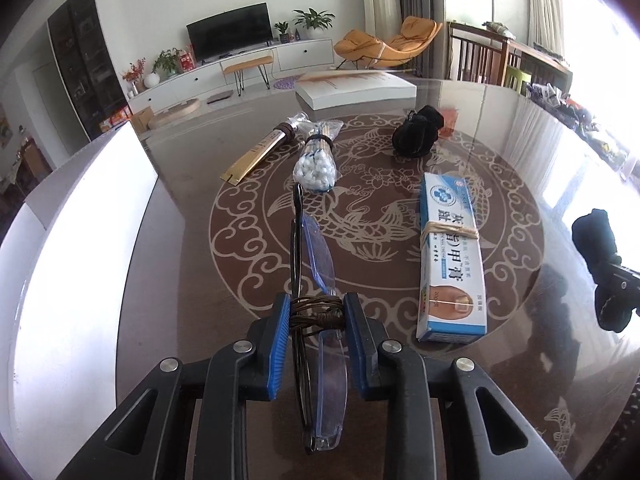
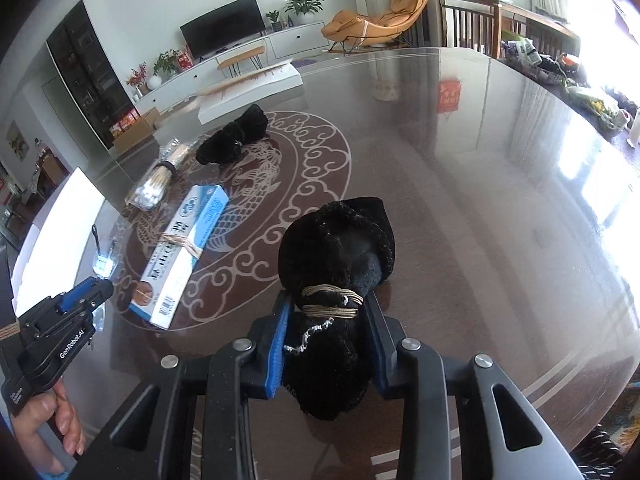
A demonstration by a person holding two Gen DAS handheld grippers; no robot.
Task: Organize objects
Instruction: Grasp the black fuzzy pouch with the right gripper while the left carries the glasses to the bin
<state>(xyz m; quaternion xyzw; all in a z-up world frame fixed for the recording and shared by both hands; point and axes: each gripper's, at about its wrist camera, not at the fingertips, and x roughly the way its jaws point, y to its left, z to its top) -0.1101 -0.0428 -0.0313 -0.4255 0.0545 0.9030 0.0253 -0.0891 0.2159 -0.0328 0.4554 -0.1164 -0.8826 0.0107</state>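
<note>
Left gripper (image 1: 316, 316) pinches folded glasses (image 1: 316, 264) at their cord binding, near edge of the table (image 1: 540, 160). Right gripper (image 2: 326, 312) clamps a black bundle (image 2: 336, 248) at its tie. A box (image 1: 450, 256), swabs (image 1: 316, 164) and another black bundle (image 1: 416, 134) lie farther off.

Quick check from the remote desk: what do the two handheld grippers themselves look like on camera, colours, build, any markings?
Both match: the left gripper and right gripper have black angular linkage arms with silver round rivets and blue ribbed finger pads. Seen from the right wrist, the left unit's black body carries white "GenRobot.AI" lettering, held by a bare hand.
</note>
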